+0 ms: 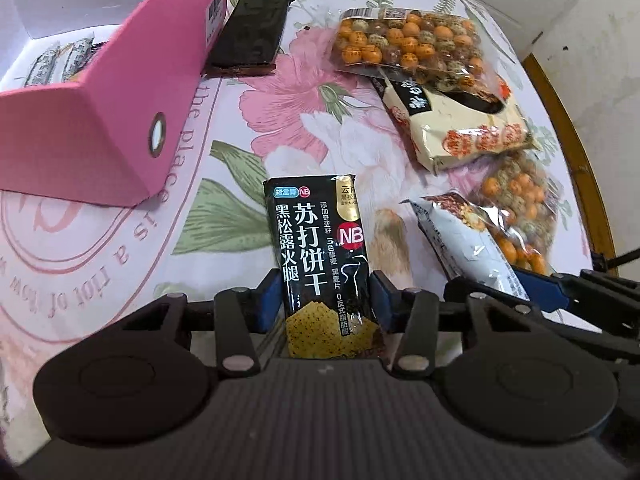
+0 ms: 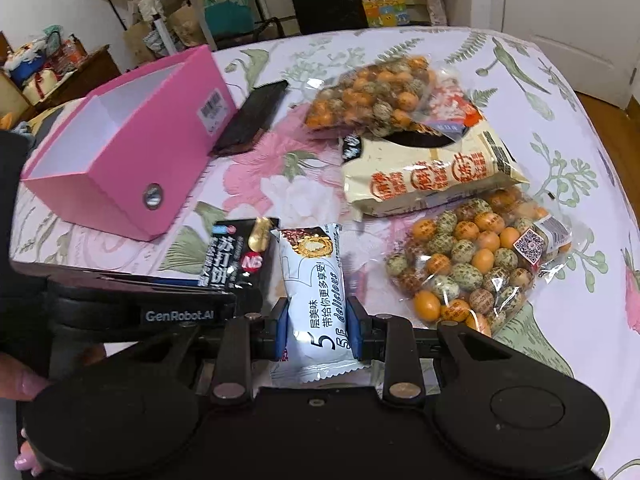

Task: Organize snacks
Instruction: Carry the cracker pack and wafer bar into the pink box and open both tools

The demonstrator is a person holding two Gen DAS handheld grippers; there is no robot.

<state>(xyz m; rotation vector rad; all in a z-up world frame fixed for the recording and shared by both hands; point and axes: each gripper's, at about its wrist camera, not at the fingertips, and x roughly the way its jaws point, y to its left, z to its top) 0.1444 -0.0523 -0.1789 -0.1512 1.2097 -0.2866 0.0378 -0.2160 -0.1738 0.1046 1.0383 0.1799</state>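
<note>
Crackers first: my left gripper [image 1: 326,300] has its blue pads pressed on both sides of the black cracker packet [image 1: 320,256]. My right gripper [image 2: 316,330] is clamped narrow on the white wafer bar [image 2: 316,292]. From the right wrist, the pink box [image 2: 132,152] sits at ten o'clock with its top open, a dark packet [image 2: 252,116] just beside it at eleven. Two bags of coated nuts [image 2: 476,268] and a cream packet [image 2: 424,176] lie on the floral tablecloth [image 2: 568,160] at one to two o'clock.

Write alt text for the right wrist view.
The right gripper is shut on a white snack bar above a floral tablecloth. Beyond lie a pink box, a cream packet and two bags of nuts.
</note>
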